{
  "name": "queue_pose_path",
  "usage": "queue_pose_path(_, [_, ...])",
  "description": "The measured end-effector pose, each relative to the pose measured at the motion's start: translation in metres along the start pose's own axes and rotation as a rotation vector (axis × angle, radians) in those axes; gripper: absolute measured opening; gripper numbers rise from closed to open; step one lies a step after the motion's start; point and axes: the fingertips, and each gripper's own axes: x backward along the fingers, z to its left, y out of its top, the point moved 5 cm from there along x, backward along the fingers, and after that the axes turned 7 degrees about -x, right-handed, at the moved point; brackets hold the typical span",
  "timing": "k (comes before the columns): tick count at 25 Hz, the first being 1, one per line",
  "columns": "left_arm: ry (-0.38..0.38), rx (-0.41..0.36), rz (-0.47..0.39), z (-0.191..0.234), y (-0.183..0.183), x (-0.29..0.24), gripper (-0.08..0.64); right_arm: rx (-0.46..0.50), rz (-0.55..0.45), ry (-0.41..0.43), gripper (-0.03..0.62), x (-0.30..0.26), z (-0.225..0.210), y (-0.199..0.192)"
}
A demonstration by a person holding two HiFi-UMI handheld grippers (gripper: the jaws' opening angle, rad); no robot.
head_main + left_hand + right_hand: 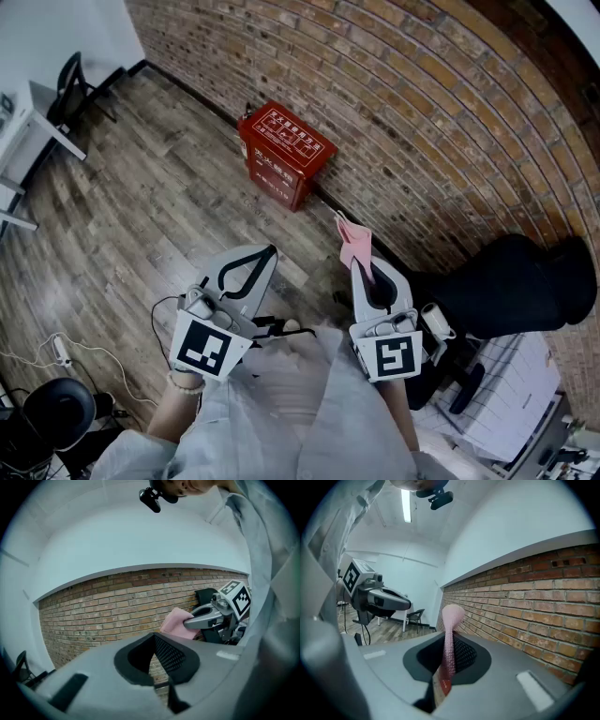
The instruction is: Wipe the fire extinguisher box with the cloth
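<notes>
The red fire extinguisher box (284,153) stands on the wooden floor against the brick wall, well ahead of both grippers. My right gripper (357,264) is shut on a pink cloth (354,241), which sticks up past its fingertips. In the right gripper view the cloth (450,634) stands pinched between the jaws of that gripper (448,641), with a sliver of the red box (443,684) showing below. My left gripper (271,250) is shut with nothing in it, held level with the right one. In the left gripper view its jaws (154,637) face the brick wall; the right gripper (211,616) and cloth (174,622) show beside it.
A brick wall (441,103) runs diagonally behind the box. A black bag (511,281) lies by the wall at right, above a white rack (511,403). A black chair (73,80) and white desk (23,141) stand far left. Cables (56,352) and a black stool (56,412) are at lower left.
</notes>
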Motion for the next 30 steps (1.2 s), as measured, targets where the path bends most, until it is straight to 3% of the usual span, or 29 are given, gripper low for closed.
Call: queue_pose_path(30, [-0.028, 0.008, -0.023, 0.003, -0.002, 0.016, -0.002, -0.012, 0.007, -0.03, 0.026, 0.008, 0.017, 0.004])
